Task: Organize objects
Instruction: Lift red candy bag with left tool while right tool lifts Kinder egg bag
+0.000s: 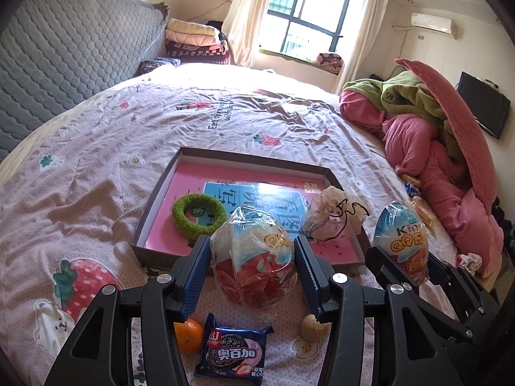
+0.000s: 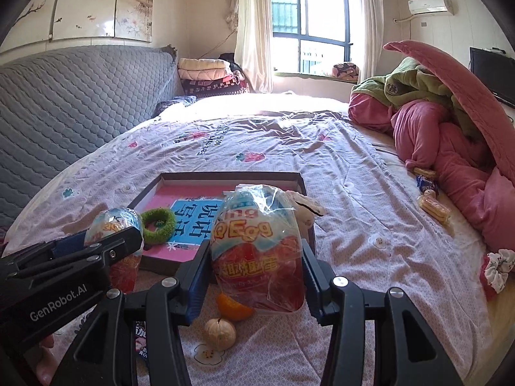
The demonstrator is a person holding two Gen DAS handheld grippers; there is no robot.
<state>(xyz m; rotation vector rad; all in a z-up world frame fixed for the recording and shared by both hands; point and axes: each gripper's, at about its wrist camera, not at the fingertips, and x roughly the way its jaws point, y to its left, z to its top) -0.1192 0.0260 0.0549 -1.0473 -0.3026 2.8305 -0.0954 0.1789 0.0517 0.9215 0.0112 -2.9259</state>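
Cookie pack (image 1: 230, 352), dark blue w/ pink print, lies flat on the bedsheet (image 1: 96, 173) right under the left gripper (image 1: 252, 257), closest to the lens. An orange (image 1: 188, 336) is touching its left edge, and a walnut (image 1: 310, 326) lies to the right, near the right finger.

Left gripper pinches a wrapped egg (image 1: 254, 263), red below and pale blue above, in crinkly clear plastic. Both blue ribbed pads (image 1: 196, 276) press on its sides, and the egg is off the sheet, upright between them.

Right gripper (image 2: 256, 254) pinches a second egg (image 2: 257, 251) the same way, also lifted, w/ "Egg" readable on the front. In the left view it is seen at the right, beside the first one (image 1: 402, 241). In the right view the orange (image 2: 233, 308) and walnut (image 2: 220, 333) lie on the sheet below this egg.

Behind both grippers is a shallow box (image 1: 154, 193) w/ dark walls and a pink floor, resting on the bed. Inside it, a green fuzzy ring (image 1: 199, 214) lies flat at the left part, on the edge of a blue printed panel. A crumpled bag (image 1: 334, 214) w/ a black cord sits at the box's right side; if it is fully inside I cannot tell.

Far right, by the pink blanket (image 2: 450, 148), some wrapped snacks (image 2: 433, 209) and a white floral scrunchie (image 2: 497, 268) lie well apart from the box.
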